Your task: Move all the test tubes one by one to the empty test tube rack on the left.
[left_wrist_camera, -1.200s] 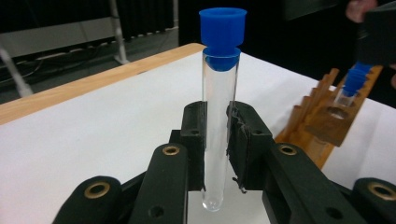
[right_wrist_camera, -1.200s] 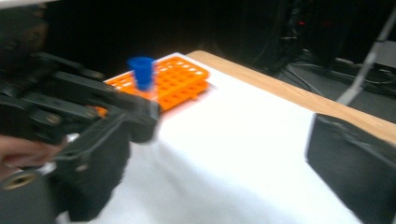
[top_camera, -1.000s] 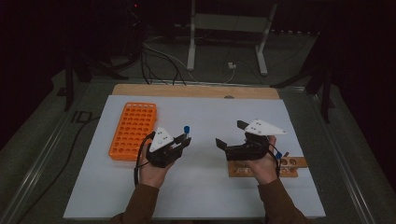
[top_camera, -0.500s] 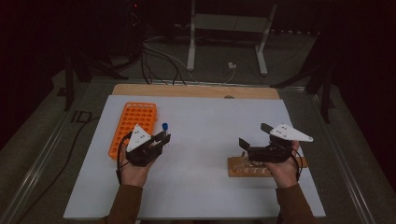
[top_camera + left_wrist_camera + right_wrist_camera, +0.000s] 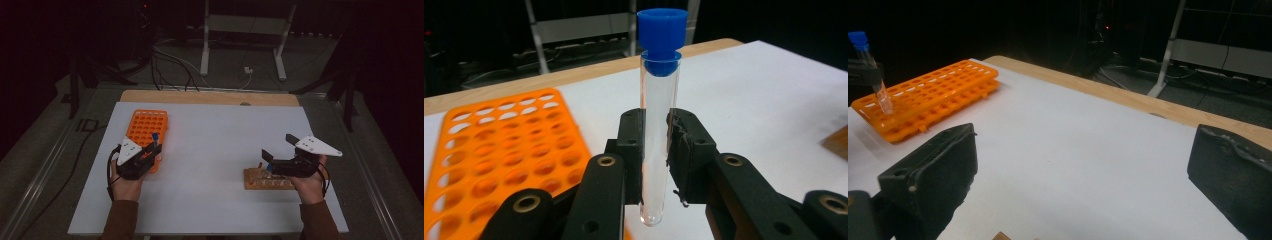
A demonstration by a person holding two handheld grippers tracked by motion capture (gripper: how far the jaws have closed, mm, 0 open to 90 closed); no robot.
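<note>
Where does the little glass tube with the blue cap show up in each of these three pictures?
High view: the tube stands left of centre, in the left gripper, by the orange rack.
Left gripper view: centre, upright, clamped between the black jaws.
Right gripper view: far upper left, over the rack's near end.
Shared landmark: the orange rack.

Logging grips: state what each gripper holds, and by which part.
Left gripper clamps the clear blue-capped plastic test tube around its lower body. Right gripper stands open, holding nothing.
</note>
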